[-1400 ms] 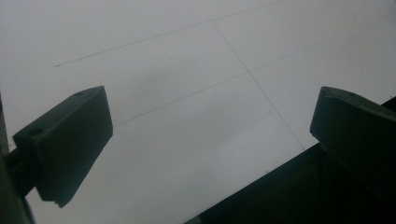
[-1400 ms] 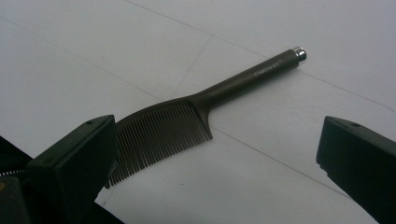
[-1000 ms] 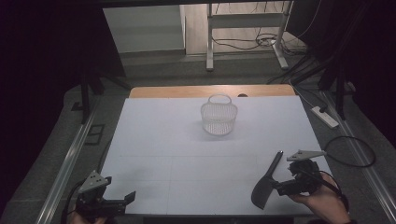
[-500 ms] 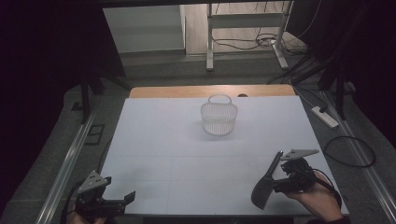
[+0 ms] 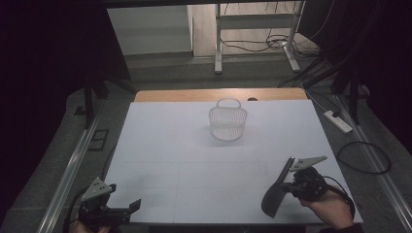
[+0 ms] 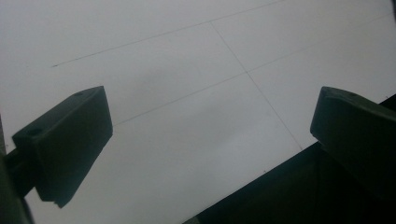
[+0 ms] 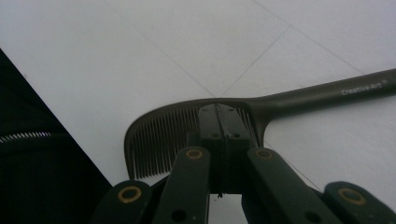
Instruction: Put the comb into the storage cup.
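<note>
A black comb (image 5: 275, 193) with a long handle is at the near right of the white table (image 5: 194, 160). My right gripper (image 5: 287, 187) is shut on it. In the right gripper view the jaws meet over the spine above the teeth (image 7: 218, 119), and the comb's handle (image 7: 322, 95) runs off to the right. These jaws have just been closing with the comb between them. My left gripper (image 5: 127, 208) rests at the near left corner. Its jaws stand wide apart over the bare table (image 6: 210, 130), with nothing between them.
A white wire basket (image 5: 228, 124) with a handle stands upright at the far middle of the table. A wooden strip (image 5: 194, 94) runs along the far edge. A power strip (image 5: 340, 121) and cables lie on the floor to the right. The near table edge (image 6: 280, 163) is close under the left gripper.
The right hand and the comb have shifted very slightly toward the near edge. The left gripper has stayed where it was.
</note>
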Available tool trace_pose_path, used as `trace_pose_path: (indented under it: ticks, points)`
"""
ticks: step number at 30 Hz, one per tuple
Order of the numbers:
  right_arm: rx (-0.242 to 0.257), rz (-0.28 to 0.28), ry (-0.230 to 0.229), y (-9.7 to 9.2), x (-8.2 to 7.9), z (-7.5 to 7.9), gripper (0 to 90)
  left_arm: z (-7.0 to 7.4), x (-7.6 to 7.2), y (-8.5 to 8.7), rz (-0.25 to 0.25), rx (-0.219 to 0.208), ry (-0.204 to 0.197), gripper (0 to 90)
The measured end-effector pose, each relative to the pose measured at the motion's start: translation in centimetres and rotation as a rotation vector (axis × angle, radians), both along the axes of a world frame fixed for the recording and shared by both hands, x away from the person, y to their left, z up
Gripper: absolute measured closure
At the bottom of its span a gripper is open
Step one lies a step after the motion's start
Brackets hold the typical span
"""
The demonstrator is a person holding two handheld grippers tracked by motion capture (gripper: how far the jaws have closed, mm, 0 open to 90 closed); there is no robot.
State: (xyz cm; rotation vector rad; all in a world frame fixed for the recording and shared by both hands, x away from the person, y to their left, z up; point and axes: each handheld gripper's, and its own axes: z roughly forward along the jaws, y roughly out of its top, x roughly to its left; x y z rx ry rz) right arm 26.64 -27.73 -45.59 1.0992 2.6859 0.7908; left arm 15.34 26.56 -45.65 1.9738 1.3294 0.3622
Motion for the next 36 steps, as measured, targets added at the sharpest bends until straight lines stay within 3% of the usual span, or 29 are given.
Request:
trace_pose_path:
  ticks: [2, 7, 17, 27, 36]
  points:
    - [-0.007, 0.032, -0.020, -0.2, 0.0, -0.6, 89.2, 0.0, 0.0, 0.0, 0.000, 0.000, 0.001, 0.0]
    - [0.013, 0.058, -0.003, -0.6, 0.1, -1.6, 89.2, 0.0, 0.0, 0.0, 0.000, 0.001, 0.001, 0.0]
    - [-0.064, 0.090, 0.015, -0.6, -0.3, -3.4, 89.2, 0.0, 0.0, 0.0, 0.001, 0.001, 0.002, 0.0]
    - [-0.099, 0.111, 0.053, -0.7, -0.1, -4.2, 89.2, 0.0, 0.0, 0.0, 0.001, 0.000, 0.004, 0.0]
    - [-0.103, 0.139, 0.038, 0.1, 0.0, -4.3, 89.2, 0.0, 0.1, 0.0, 0.003, 0.001, 0.008, 0.0]
